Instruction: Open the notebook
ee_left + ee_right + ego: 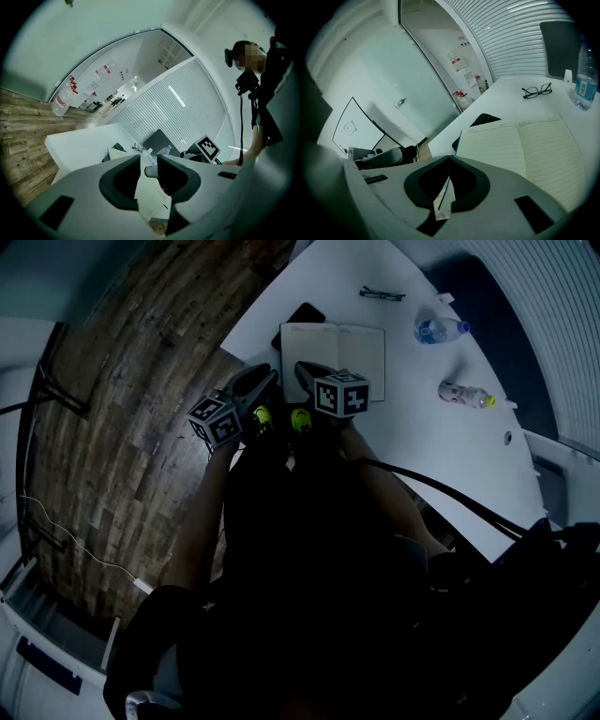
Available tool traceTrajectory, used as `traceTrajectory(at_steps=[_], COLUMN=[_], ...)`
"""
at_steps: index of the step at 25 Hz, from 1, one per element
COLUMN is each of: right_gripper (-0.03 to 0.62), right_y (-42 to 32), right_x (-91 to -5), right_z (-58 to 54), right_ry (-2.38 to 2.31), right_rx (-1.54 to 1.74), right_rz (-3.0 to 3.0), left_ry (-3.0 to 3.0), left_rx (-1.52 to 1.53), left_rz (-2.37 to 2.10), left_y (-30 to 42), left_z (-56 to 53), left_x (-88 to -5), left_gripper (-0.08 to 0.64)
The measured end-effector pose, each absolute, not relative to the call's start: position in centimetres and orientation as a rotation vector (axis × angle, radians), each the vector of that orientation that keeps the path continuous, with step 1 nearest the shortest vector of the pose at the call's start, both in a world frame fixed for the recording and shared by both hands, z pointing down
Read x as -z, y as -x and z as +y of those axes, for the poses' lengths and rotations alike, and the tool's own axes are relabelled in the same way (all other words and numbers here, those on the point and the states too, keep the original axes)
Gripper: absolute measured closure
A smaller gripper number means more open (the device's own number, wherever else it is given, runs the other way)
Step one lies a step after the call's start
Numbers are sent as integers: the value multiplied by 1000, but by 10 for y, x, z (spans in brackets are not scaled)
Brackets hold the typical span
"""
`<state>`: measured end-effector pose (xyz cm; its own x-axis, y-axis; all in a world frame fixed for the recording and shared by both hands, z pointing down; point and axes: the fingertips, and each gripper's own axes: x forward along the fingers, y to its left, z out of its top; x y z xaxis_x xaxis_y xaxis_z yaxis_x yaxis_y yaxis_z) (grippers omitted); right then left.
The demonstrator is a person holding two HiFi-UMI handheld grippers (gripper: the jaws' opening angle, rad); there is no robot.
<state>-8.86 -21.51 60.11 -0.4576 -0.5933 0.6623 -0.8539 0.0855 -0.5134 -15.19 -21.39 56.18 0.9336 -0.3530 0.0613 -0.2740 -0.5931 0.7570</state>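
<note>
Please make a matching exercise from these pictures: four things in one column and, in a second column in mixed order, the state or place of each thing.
Things:
1. notebook
2. eyeglasses
3. left gripper
4. right gripper

States or places:
A. fingers together
B. lies open on the white table
C. fingers apart, nothing between them
D. on the table beyond the notebook

Pairs: 1-B, 2-D, 3-C, 4-A

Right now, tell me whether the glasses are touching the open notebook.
Apart. In the head view, bare table separates the glasses from the notebook; the right gripper view shows the same gap.
</note>
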Motion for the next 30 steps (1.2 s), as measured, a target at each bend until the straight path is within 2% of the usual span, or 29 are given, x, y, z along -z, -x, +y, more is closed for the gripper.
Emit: traceTrajectory(at_steps=[6, 10, 17, 30], right_gripper=[583, 584, 584, 584], right_y=[77, 77, 62, 13], right_x=[-581, -568, -545, -515], right_z=[-214, -208, -186, -112], right_ry=[-1448, -1402, -1360, -1261], right_rx=[-1234, -1194, -1151, -1069], right_rz=[-2137, -2195, -2294, -2461], left_ry=[-2295, -2357, -2414, -2423], left_rx=[101, 72, 82, 110], left_rz=[-445, -398, -411, -566], left_y=[140, 125, 106, 62], left_z=[-218, -215, -187, -95], left_x=[-541, -520, -490, -482], left_gripper=[456, 532, 533, 534])
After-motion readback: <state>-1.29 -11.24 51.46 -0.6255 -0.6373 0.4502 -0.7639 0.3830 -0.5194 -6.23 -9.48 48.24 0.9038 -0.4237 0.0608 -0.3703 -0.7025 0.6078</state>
